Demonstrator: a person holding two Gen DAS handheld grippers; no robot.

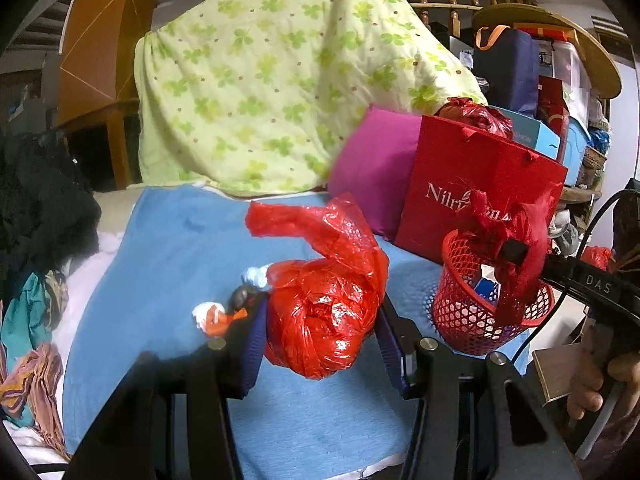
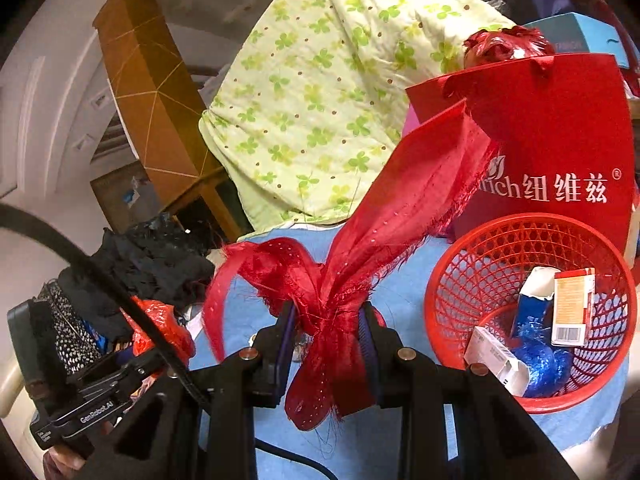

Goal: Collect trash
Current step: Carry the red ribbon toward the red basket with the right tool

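Left hand-held gripper clenches red bag bundle; right hand-held gripper clenches red ribbon. Carry each over red basket before release; ribbon tails probably snag rim.

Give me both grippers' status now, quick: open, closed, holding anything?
Left gripper: closed on the red plastic bag bundle.
Right gripper: closed on the frayed red cloth strip.
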